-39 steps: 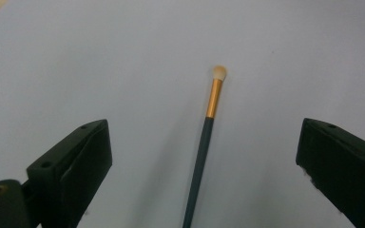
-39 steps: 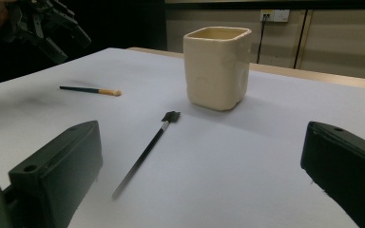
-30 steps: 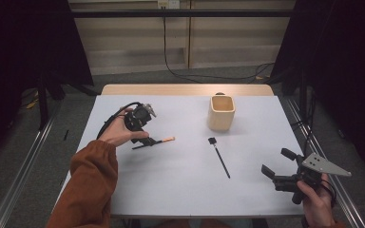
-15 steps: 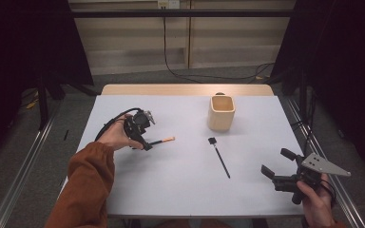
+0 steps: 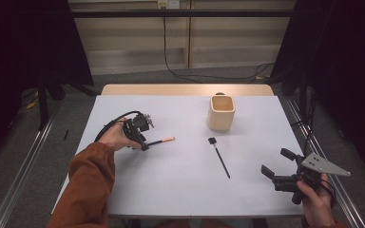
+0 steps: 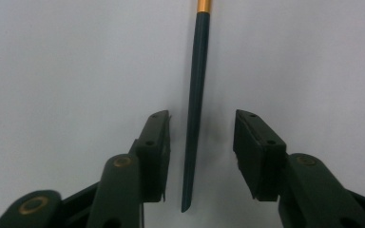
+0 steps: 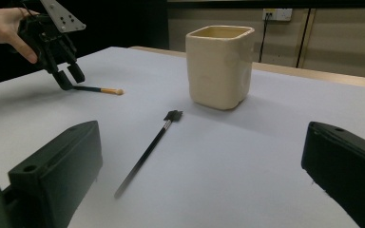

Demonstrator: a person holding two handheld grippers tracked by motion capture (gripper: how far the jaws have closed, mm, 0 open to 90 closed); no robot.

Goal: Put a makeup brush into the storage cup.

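Note:
A thin brush with a dark handle and orange tip (image 5: 161,141) lies on the white table (image 5: 180,190). My left gripper (image 5: 143,144) points down over its handle end. In the left gripper view the handle (image 6: 196,99) lies between the jaws. They have just been closing, and a gap still shows on each side, so the pads do not press on it. A second, all-black brush (image 5: 220,157) lies near the table's middle. My right gripper (image 5: 276,167) rests at the front right, open and with nothing in it.
A cream square cup (image 5: 222,112) stands upright at the back, right of centre; in the right gripper view the cup (image 7: 219,64) is behind the black brush (image 7: 147,152). Dark curtains flank the table, and cables run along the floor behind it.
The left gripper has tipped down onto the end of the orange-tipped brush, and its jaws stand narrower around the handle. The right gripper has stayed put.

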